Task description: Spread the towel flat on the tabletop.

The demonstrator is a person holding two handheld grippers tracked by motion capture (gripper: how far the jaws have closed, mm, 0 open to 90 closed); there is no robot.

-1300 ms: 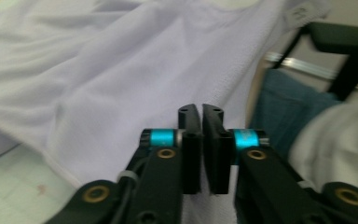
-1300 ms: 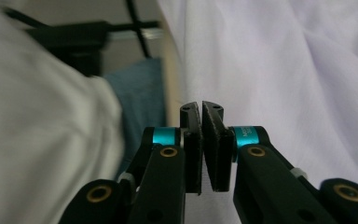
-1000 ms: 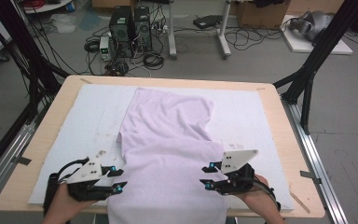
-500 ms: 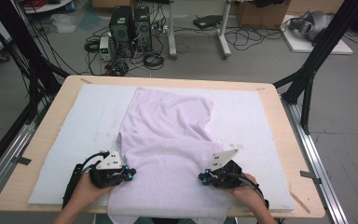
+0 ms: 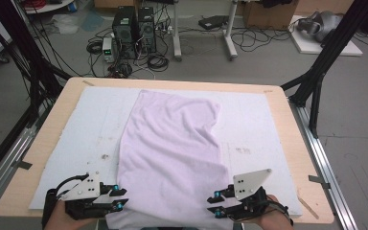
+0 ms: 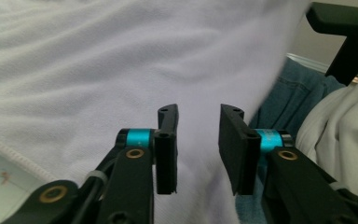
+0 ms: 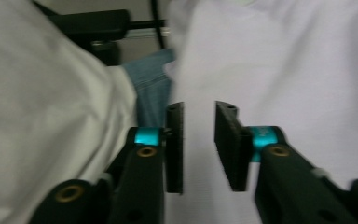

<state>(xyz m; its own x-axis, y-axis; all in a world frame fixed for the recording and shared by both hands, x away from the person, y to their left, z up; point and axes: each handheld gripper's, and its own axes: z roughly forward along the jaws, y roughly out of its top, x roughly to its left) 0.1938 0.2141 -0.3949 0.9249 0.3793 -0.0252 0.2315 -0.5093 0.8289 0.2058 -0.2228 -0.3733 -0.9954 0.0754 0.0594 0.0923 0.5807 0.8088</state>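
High view: pale cloth (image 5: 170, 153) lies flat down the middle of the white mat (image 5: 263, 124), near edge hanging off the table. Left gripper (image 5: 120, 199) and right gripper (image 5: 214, 201) sit at its near corners, jaws just reopened, nothing pinched. Risk: closing early grabs air or bunches the hem.

Both grippers' fingers (image 6: 168, 140) newly parted

floor (image 5: 268, 62): grey | computer towers (image 5: 135, 26) amid cables (tangled) | black frame legs (image 5: 323, 67) | wooden table (image 5: 287, 124)
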